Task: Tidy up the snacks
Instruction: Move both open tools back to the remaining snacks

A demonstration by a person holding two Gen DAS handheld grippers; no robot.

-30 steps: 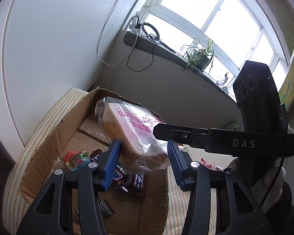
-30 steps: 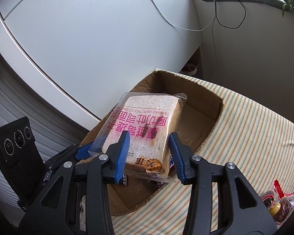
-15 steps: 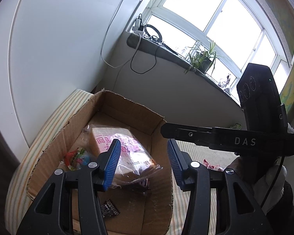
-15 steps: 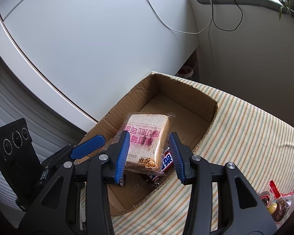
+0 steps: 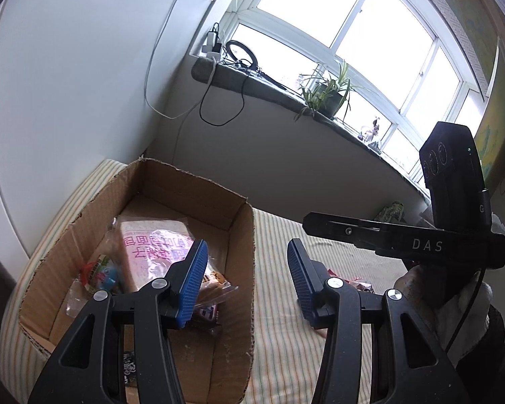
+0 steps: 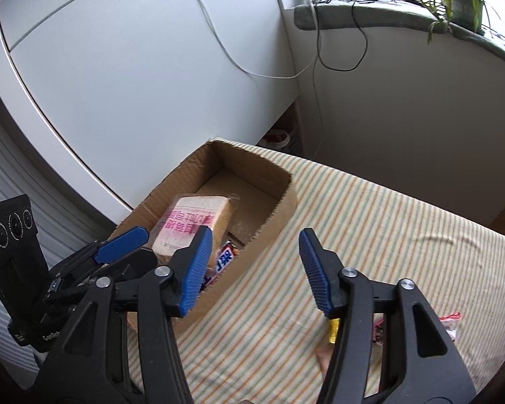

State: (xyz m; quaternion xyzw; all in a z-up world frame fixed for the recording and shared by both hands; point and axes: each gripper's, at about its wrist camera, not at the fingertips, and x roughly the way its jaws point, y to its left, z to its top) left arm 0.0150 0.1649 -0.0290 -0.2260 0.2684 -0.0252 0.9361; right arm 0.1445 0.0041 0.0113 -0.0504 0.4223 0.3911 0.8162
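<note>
Beside the cardboard box (image 6: 279, 202), over the striped cloth (image 6: 370, 235), your right gripper (image 6: 252, 269) has just been opening and its jaws now stand spread with nothing between them. Your left gripper (image 5: 245, 279) hangs over the box's near wall, jaws apart and empty as well. Inside the box, the bagged bread (image 6: 188, 225) lies on the other snacks, among them a blue-and-white candy bar (image 6: 225, 257), while a few loose wrapped snacks (image 6: 451, 323) sit on the cloth well apart from the box.

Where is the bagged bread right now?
In both views the bagged bread lies inside the cardboard box, atop other snacks, left of both grippers' fingers.
</note>
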